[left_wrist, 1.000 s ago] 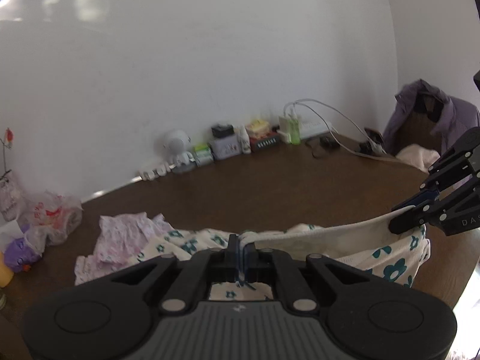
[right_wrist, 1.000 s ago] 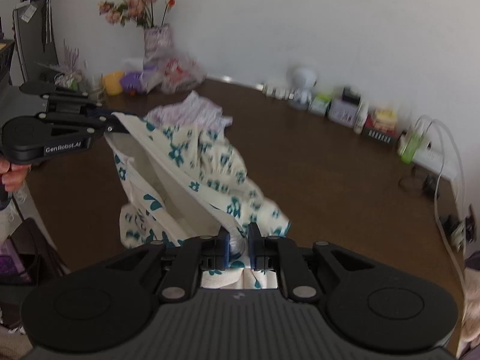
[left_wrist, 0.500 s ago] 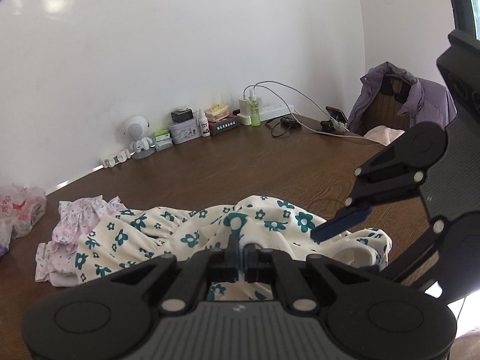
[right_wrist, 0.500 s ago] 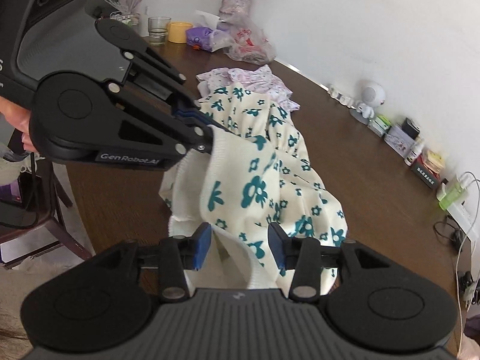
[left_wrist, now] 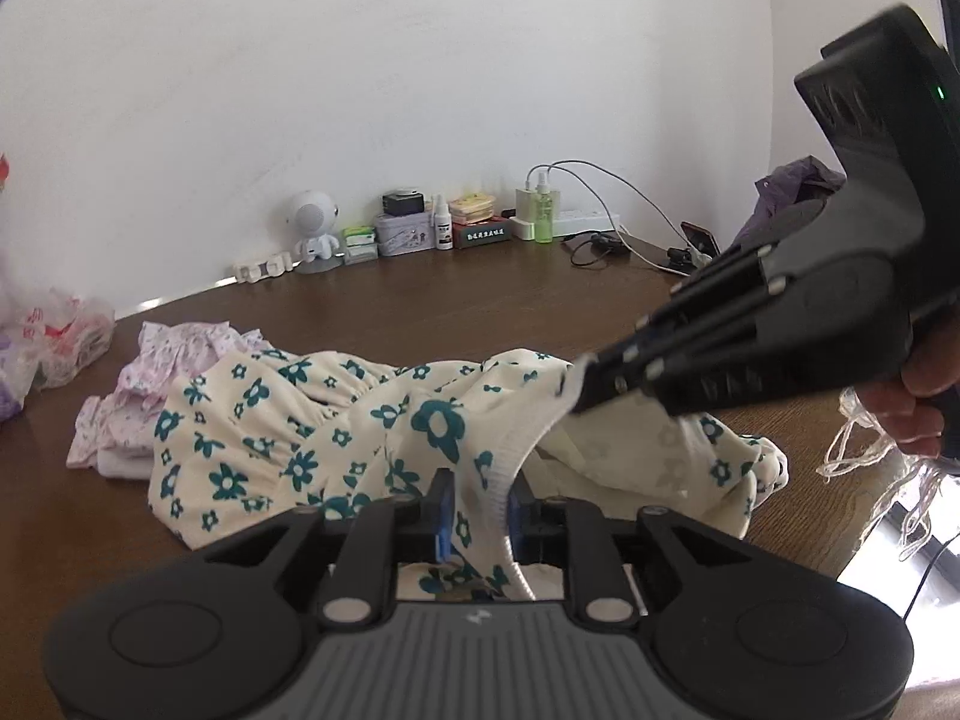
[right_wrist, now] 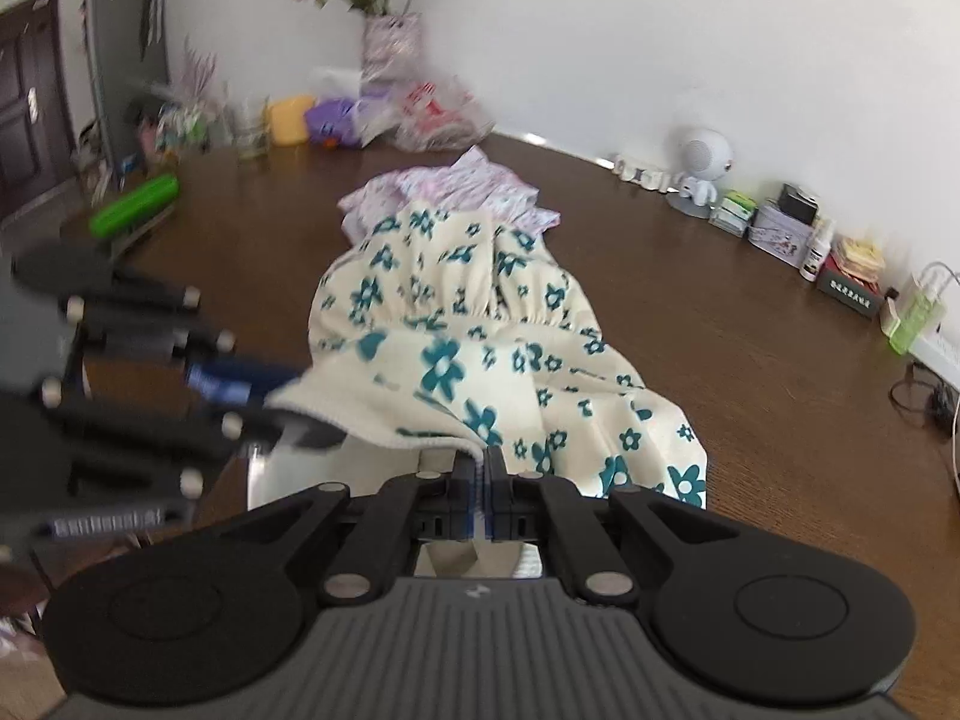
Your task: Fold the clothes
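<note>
While the cream, teal-flowered knit garment (right_wrist: 480,324) is lying lengthwise on the brown wooden counter (right_wrist: 750,348) toward upper frame, the right gripper (right_wrist: 480,468) is clamping its near hem; the left gripper (left_wrist: 477,510), jaws just parting, is loosely straddling the ribbed edge.

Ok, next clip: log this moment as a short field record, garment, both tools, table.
garment: cream floral garment, crumpled on the wooden table
right tool: shut on the garment's ribbed hem
left tool: jaws just opened, hem between them, not pinched
other clothing: pink floral garment, partly under the cream one
fold status: not yet folded flat
</note>
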`<control>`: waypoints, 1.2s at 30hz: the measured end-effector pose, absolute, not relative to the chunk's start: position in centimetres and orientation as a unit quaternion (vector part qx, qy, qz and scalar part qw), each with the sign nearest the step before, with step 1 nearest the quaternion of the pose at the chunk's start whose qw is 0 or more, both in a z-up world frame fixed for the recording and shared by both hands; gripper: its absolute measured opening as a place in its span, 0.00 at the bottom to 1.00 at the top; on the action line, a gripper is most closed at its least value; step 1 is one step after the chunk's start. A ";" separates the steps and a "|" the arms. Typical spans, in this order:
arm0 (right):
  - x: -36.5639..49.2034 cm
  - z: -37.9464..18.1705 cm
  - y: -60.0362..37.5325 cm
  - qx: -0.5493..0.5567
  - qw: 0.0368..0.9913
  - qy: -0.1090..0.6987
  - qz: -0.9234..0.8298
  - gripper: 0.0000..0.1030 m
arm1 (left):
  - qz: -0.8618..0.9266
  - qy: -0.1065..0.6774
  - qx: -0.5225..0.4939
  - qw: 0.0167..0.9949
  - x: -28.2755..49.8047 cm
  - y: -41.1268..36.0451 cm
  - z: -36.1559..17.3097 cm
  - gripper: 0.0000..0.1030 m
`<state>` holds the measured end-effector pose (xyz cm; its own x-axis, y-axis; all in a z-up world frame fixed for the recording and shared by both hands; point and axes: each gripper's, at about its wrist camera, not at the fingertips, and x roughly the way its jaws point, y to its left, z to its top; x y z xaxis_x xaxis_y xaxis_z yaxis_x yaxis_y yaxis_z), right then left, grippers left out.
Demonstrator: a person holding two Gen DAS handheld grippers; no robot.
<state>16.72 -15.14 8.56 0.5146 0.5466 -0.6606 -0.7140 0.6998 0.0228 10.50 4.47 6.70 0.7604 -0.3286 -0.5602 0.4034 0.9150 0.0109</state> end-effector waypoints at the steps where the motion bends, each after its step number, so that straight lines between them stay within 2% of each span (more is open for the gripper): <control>1: 17.2 9.1 -15.7 -0.098 0.865 0.327 0.368 0.02 | -0.194 0.290 0.050 0.936 10.3 4.5 6.3 0.25; 9: 19.0 12.0 -17.6 0.008 0.887 0.294 0.355 0.02 | -0.188 0.328 -0.032 0.925 10.6 4.5 3.0 0.24; 12: 19.3 12.2 -18.5 0.014 0.898 0.281 0.339 0.02 | -0.193 0.319 -0.039 0.927 10.7 5.2 3.2 0.06; 17: 19.6 11.0 -21.2 -0.004 0.910 0.293 0.294 0.02 | -0.172 0.278 -0.009 0.945 10.9 6.4 5.3 0.05; 25: 17.5 4.9 -22.6 -0.092 0.872 0.388 0.285 0.04 | -0.176 0.246 0.032 0.953 11.8 6.0 7.7 0.05; 28: 14.9 4.4 -21.2 -0.177 0.862 0.367 0.301 0.16 | -0.182 0.242 0.050 0.952 11.5 5.2 7.7 0.05; 30: 12.9 5.0 -20.1 -0.234 0.863 0.321 0.313 0.33 | -0.188 0.240 0.054 0.951 11.4 4.8 7.5 0.05; 32: 11.2 5.4 -18.8 -0.277 0.859 0.278 0.329 0.37 | -0.190 0.237 0.054 0.951 11.2 4.6 7.6 0.05; 36: 10.0 5.8 -15.5 -0.323 0.842 0.238 0.360 0.36 | -0.197 0.229 0.059 0.951 10.7 4.5 7.8 0.05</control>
